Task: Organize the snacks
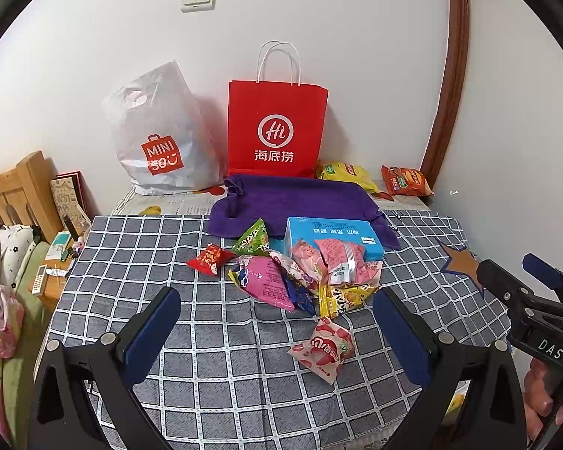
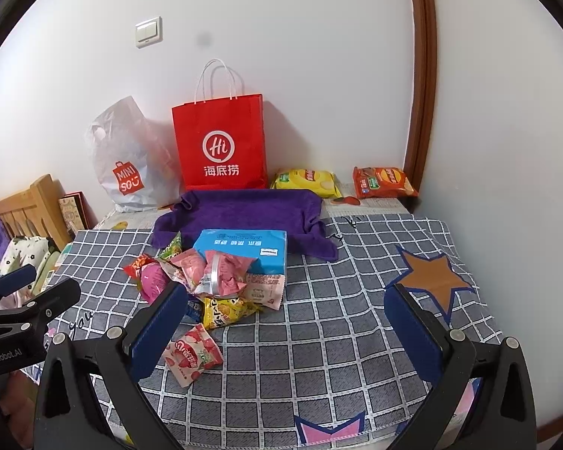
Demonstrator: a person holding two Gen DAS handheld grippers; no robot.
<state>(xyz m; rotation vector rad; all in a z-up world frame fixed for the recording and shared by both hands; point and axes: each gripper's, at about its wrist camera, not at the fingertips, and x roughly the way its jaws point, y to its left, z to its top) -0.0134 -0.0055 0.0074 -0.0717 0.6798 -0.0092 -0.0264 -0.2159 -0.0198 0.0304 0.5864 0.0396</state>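
Grey checked tablecloth (image 1: 214,375) carries a heap of crinkly snack packets (image 1: 300,273); left gripper (image 1: 277,341) and right gripper (image 2: 285,330) gape, empty; slippery wrappers probably slide off the pads.

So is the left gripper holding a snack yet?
No: the left gripper is open and empty above the cloth, and the strawberry packet lies on the table between its fingers, untouched.

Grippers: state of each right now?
Left gripper: open, holding nothing.
Right gripper: open, holding nothing.
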